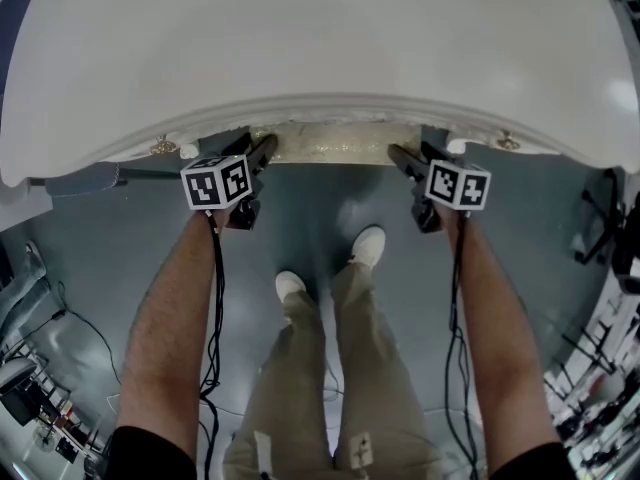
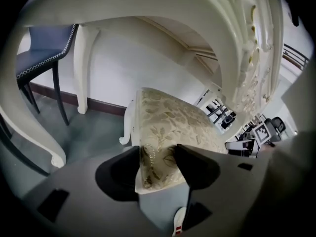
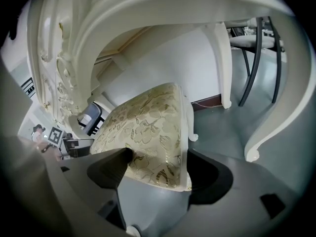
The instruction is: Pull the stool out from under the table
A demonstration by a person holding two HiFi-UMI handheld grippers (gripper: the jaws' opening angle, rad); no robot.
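Head view: the stool (image 1: pixel 330 150) sits tucked under the white worktop (image 1: pixel 320 58), with the left gripper (image 1: pixel 264 150) and right gripper (image 1: pixel 400 155) at its front corners. Left gripper view: jaws released, straddling a seat corner; a carved leg (image 2: pixel 81 68) and a blue chair (image 2: pixel 47 48) stand beyond. Right gripper view: jaws loose around the other corner, with a curved leg (image 3: pixel 264 132) beside.
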